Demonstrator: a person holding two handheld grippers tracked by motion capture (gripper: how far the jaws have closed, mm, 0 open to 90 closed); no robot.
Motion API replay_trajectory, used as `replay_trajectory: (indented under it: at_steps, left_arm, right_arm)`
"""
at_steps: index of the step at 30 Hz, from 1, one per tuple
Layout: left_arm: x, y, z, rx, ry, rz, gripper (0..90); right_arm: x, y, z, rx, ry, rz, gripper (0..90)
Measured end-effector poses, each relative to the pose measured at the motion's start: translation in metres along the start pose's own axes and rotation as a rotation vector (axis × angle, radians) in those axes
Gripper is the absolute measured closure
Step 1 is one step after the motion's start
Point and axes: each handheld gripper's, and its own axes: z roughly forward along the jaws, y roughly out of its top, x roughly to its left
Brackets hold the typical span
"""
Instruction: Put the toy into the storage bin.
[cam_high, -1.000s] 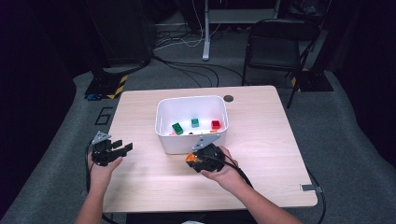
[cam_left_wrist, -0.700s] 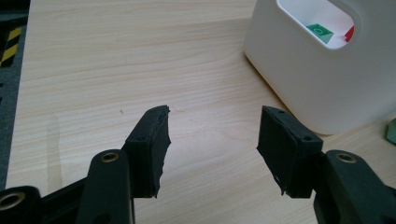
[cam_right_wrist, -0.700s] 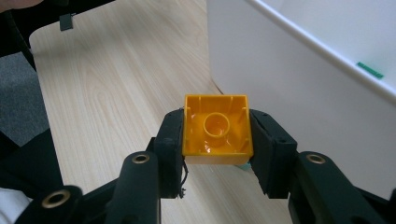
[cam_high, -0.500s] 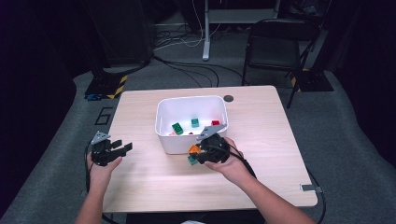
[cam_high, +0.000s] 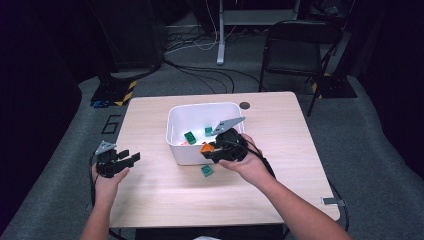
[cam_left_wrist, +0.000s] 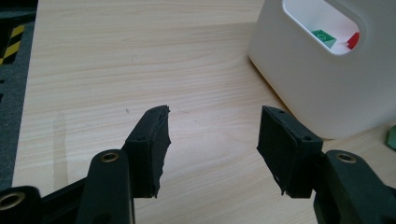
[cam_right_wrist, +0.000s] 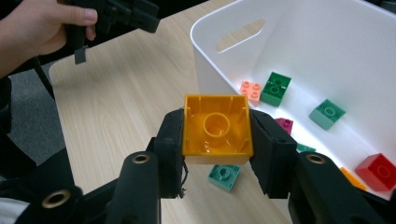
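Note:
My right gripper (cam_high: 209, 151) is shut on an orange brick (cam_high: 205, 147) at the near right corner of the white bin (cam_high: 176, 145). In the right gripper view the orange brick (cam_right_wrist: 217, 140) shows its hollow underside, pinched between the jaws of the right gripper (cam_right_wrist: 215, 122) beside the bin (cam_right_wrist: 327, 42). A teal brick (cam_high: 206, 170) lies on the table just below it. My left gripper (cam_high: 120, 161) stands open near the table's left edge, nothing between its jaws. The left gripper (cam_left_wrist: 212, 144) faces bare wood, with the bin (cam_left_wrist: 317, 88) to its right.
Inside the bin lie a salmon brick (cam_right_wrist: 251, 88), a green brick (cam_right_wrist: 275, 87), a teal brick (cam_right_wrist: 327, 113), a red brick (cam_right_wrist: 379, 170) and a magenta one (cam_right_wrist: 284, 125). A black folding chair (cam_high: 295, 50) stands beyond the table (cam_high: 280, 200). Cables run over the floor.
My right gripper has lifted the orange brick from the table in front of the bin and carried it up to the bin's near rim. The left gripper has stayed put.

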Motion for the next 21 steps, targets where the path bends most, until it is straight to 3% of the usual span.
replay_trajectory:
  at_steps: [10, 21]
  left_arm:
    - [-0.001, 0.001, 0.003, 0.002, -0.006, 0.006, 42.9]
    - [0.003, 0.001, -0.003, -0.016, -0.008, -0.001, 42.9]
  right_arm:
    - [-0.015, 0.028, -0.008, -0.03, -0.029, 0.01, 58.2]
    - [-0.048, 0.056, 0.003, -0.046, -0.104, 0.07, 58.2]
